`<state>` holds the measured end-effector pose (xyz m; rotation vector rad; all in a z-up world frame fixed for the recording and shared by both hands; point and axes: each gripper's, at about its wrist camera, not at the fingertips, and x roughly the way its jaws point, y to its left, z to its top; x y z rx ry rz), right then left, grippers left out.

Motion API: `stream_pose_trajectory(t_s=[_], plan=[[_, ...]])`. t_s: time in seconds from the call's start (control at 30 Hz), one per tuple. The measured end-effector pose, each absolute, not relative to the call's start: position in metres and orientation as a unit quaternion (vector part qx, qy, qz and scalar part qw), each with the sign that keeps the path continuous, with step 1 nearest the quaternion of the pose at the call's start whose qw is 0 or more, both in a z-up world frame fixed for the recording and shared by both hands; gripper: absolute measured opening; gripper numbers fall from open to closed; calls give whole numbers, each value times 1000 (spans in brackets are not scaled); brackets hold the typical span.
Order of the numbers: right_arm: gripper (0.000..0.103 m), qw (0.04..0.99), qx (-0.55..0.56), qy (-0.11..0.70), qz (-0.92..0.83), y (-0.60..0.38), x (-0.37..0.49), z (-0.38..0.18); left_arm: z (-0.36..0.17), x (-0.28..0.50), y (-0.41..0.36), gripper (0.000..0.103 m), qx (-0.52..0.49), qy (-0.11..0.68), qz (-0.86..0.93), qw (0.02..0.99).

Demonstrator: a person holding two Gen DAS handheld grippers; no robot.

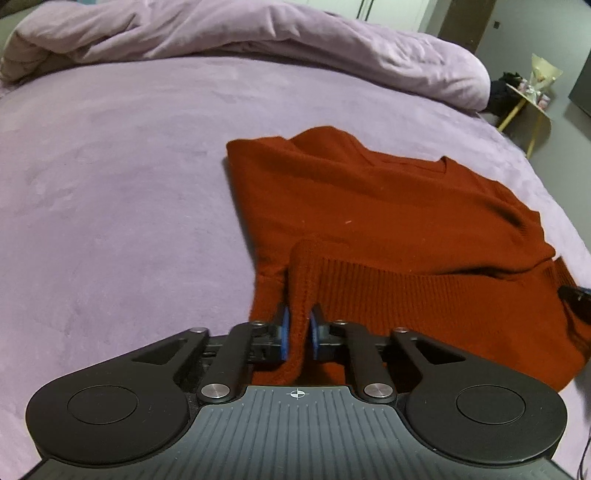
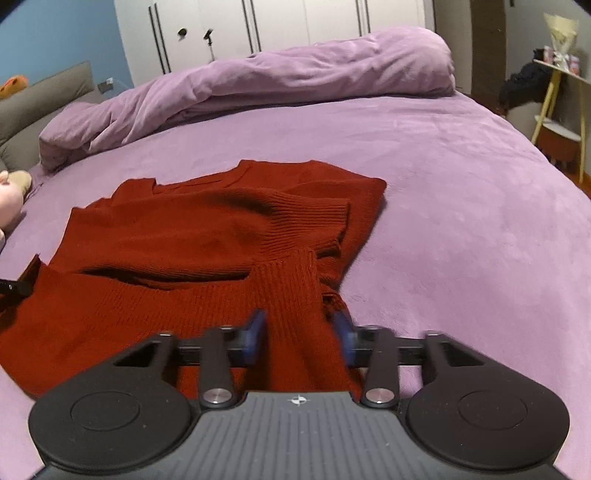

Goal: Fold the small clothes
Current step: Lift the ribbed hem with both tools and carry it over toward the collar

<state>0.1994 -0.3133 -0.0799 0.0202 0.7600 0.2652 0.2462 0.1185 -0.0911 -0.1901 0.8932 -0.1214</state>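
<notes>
A rust-red knit sweater [image 1: 369, 206] lies flat on the lilac bed [image 1: 110, 221], its ribbed hem nearest the grippers. My left gripper [image 1: 298, 326] is shut on a raised pleat of the hem at the sweater's left corner, with the blue pads [image 1: 283, 332] tight against the knit. In the right wrist view the sweater [image 2: 192, 236] has a sleeve cuff [image 2: 325, 218] folded across its body. My right gripper [image 2: 300, 334] has a thick bunch of the ribbed hem between its blurred blue pads [image 2: 255, 332], which stand fairly wide and touch the knit on both sides.
A rumpled lilac duvet [image 2: 295, 74] lies along the far side of the bed. Off the bed's right edge stands a yellow-legged side table [image 2: 561, 96]. White wardrobe doors [image 2: 277, 26] are behind, with a grey headboard [image 2: 40, 99] and a plush toy [image 2: 11, 192] at the left.
</notes>
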Motion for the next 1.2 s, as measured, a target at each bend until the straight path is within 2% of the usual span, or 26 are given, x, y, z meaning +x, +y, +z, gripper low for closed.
stream_pose_trajectory(t_s=[0.07, 0.1, 0.2, 0.4, 0.5, 0.6, 0.7, 0.87, 0.9, 0.93, 0.97, 1.0, 1.07, 1.17, 1.2], plan=[[7, 927, -21, 354, 124, -308, 195, -76, -88, 242, 117, 9, -82, 422, -62, 901], [6, 930, -37, 345, 121, -305, 191, -73, -85, 240, 115, 9, -76, 417, -65, 903], [6, 940, -77, 313, 117, -298, 178, -61, -66, 230, 113, 9, -63, 388, -68, 917], [5, 967, -26, 236, 96, -308, 180, -18, -18, 246, 124, 9, -87, 315, -46, 944], [5, 973, -9, 221, 63, -305, 206, -11, -13, 272, 124, 9, -86, 296, -14, 951], [5, 971, 6, 234, 39, -303, 239, -23, -27, 306, 124, 9, -105, 315, 8, 943], [5, 958, 20, 285, 34, -303, 272, -46, -56, 330, 123, 9, -112, 350, 18, 930], [6, 946, 5, 322, 42, -302, 285, -72, -87, 333, 125, 10, -114, 384, 6, 916], [7, 944, 4, 325, 48, -302, 286, -73, -90, 330, 127, 15, -127, 389, -4, 913], [7, 943, 4, 329, 56, -302, 285, -74, -95, 329, 129, 28, -143, 394, -15, 908], [12, 941, 5, 334, 61, -303, 285, -75, -97, 328, 132, 35, -154, 398, -21, 904], [22, 938, 7, 339, 66, -303, 289, -76, -100, 328, 135, 47, -167, 399, -33, 901], [35, 934, 20, 346, 85, -306, 290, -77, -100, 325, 135, 52, -165, 397, -50, 902], [34, 932, 19, 346, 102, -307, 291, -78, -101, 323, 129, 45, -148, 403, -65, 901], [29, 933, 9, 345, 102, -305, 291, -78, -102, 323, 126, 28, -140, 407, -60, 901]])
